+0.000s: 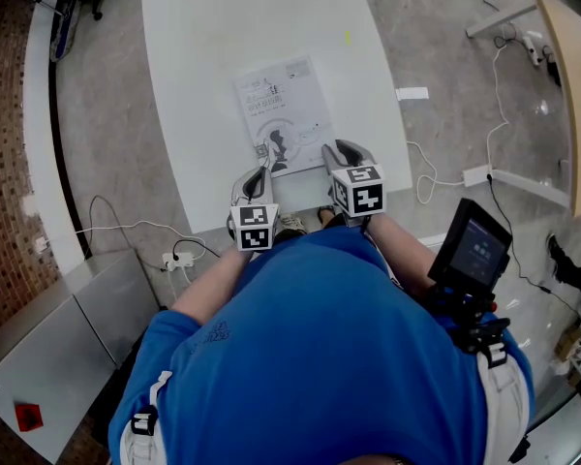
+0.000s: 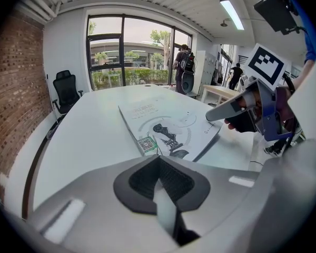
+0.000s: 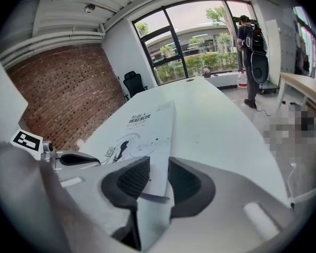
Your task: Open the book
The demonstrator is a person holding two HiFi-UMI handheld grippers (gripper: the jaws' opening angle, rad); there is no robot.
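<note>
A thin white book (image 1: 284, 114) with a printed cover lies shut on the white table (image 1: 203, 66), near its front edge. My right gripper (image 1: 341, 153) sits at the book's near right corner. In the right gripper view its jaws (image 3: 159, 167) stand apart, with the cover's edge (image 3: 163, 136) running between the pads and a gap showing. My left gripper (image 1: 263, 172) rests at the near left corner, and its pads (image 2: 158, 159) meet just short of the book (image 2: 163, 125) with nothing between them. A right gripper finger (image 2: 226, 109) reaches over the cover's right side.
The table's front edge lies right under both grippers. A black office chair (image 2: 67, 91) stands at the table's far left. Cables and a power strip (image 1: 174, 258) lie on the floor to the left. A wooden desk (image 1: 576, 95) stands at right. People (image 2: 183, 62) stand by the window.
</note>
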